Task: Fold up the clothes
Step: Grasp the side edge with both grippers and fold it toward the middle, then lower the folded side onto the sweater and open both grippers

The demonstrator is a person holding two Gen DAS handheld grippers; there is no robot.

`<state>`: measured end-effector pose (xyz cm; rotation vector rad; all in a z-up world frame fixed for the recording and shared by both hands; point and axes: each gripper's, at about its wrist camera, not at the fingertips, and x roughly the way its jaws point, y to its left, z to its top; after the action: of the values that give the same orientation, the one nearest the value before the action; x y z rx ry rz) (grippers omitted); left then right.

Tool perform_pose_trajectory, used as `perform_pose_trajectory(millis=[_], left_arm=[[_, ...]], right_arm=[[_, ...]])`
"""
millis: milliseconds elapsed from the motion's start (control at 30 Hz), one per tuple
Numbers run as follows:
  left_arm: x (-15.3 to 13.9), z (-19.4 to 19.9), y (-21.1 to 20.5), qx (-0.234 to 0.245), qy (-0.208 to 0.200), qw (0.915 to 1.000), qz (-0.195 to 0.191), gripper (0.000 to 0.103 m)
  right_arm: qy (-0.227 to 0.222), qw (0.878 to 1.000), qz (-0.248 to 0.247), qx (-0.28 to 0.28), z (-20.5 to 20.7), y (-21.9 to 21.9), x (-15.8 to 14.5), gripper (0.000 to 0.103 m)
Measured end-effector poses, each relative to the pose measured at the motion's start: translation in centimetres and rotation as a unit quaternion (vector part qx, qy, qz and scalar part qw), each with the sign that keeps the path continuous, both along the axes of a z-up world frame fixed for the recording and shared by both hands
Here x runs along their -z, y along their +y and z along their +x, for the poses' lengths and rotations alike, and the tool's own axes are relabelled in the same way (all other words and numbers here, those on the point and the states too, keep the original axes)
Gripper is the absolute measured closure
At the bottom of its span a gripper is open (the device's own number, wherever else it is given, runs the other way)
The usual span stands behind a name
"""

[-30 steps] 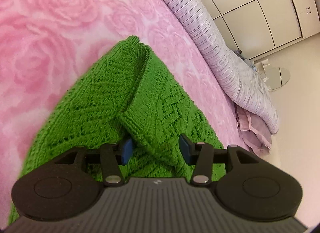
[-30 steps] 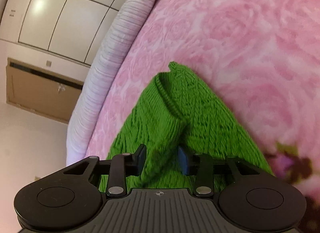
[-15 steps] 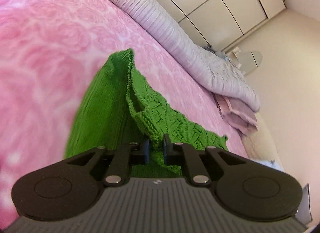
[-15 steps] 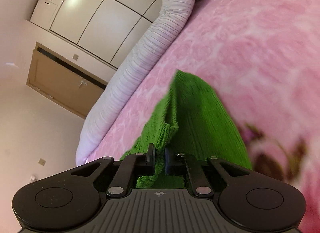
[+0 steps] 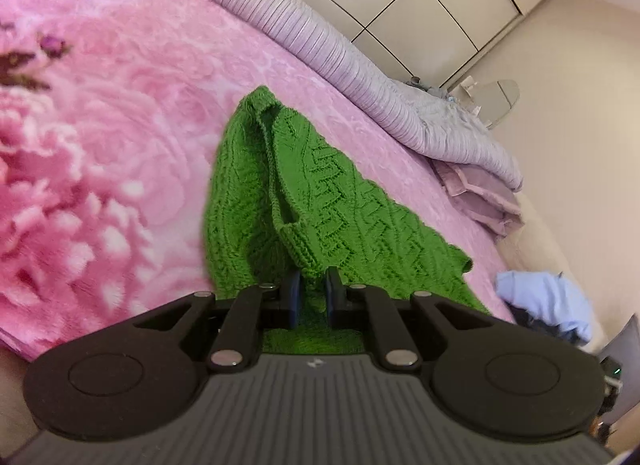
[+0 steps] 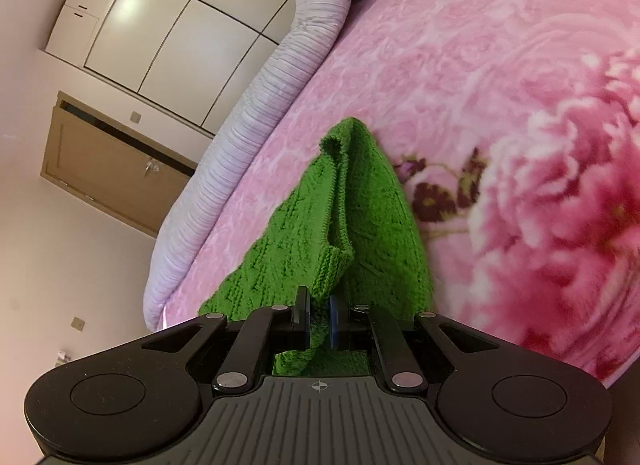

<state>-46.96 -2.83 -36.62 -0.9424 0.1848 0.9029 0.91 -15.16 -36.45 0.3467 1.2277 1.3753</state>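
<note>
A green knitted sweater stretches from my grippers away over the pink flowered blanket. My left gripper is shut on a ribbed edge of the sweater, with the knit pinched between its pads. In the right wrist view the same green knitted sweater hangs taut from my right gripper, which is shut on another ribbed edge. The near part of the garment is lifted; its far end rests on the blanket.
A rolled lilac quilt lies along the bed's far side, with a folded pink cloth at its end. A light blue garment sits at the right. White wardrobe doors and a wooden door stand behind.
Both grippers went from open around the sweater's edges to shut on them, then pulled back and slightly up, drawing the sweater out long across the blanket.
</note>
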Motion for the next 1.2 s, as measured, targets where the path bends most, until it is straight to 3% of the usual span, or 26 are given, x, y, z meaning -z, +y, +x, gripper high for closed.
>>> perform_pose_trajectory(millis=[200,267,333,400,467,533,767,933,1067,1133,1200], left_arm=[[0.7,-0.3,0.0,-0.005,-0.021,0.9995,-0.020,0.092],[1.4,-0.7,0.6,-0.021,-0.051,0.9972,-0.050,0.089],[2.3,-1.2,1.2,-0.037,-0.089,0.9919,-0.082,0.078],[3.0,-1.2,1.6,-0.049,-0.115,0.9871,-0.100,0.076],[3.3,-1.0,2.0,-0.051,-0.130,0.9846,-0.105,0.078],[3.2,-0.6,2.4,-0.041,-0.132,0.9858,-0.096,0.096],[1.7,-0.7,0.6,-0.016,-0.086,0.9956,-0.035,0.097],[3.5,-0.1,0.5,-0.016,-0.055,0.9973,-0.045,0.096],[2.3,-0.2,0.0,-0.003,-0.022,0.9993,-0.030,0.092],[1.1,-0.8,-0.6,-0.007,0.004,0.9999,-0.010,0.092],[-0.6,-1.0,-1.3,-0.017,0.045,0.9986,0.023,0.094]], right_arm=[[0.001,1.000,-0.008,0.003,-0.3,-0.1,1.0,0.096],[0.008,1.000,-0.013,0.006,-0.1,-0.1,1.5,0.095],[0.017,0.999,-0.024,0.012,0.0,0.1,2.0,0.094],[0.039,0.999,-0.029,0.021,0.2,0.1,2.8,0.093],[0.058,0.997,-0.028,0.031,0.4,0.3,3.4,0.091],[0.060,0.997,-0.028,0.034,0.4,0.6,3.6,0.091],[0.011,0.999,-0.011,0.032,0.5,-0.3,1.6,0.096],[-0.010,0.999,-0.026,0.025,0.0,-0.4,2.5,0.095],[-0.031,0.999,-0.032,0.029,-0.3,-0.3,2.8,0.093],[-0.083,0.995,-0.040,0.028,-0.8,-0.4,1.3,0.089],[-0.167,0.985,-0.039,0.034,-1.8,-0.8,-0.7,0.081]])
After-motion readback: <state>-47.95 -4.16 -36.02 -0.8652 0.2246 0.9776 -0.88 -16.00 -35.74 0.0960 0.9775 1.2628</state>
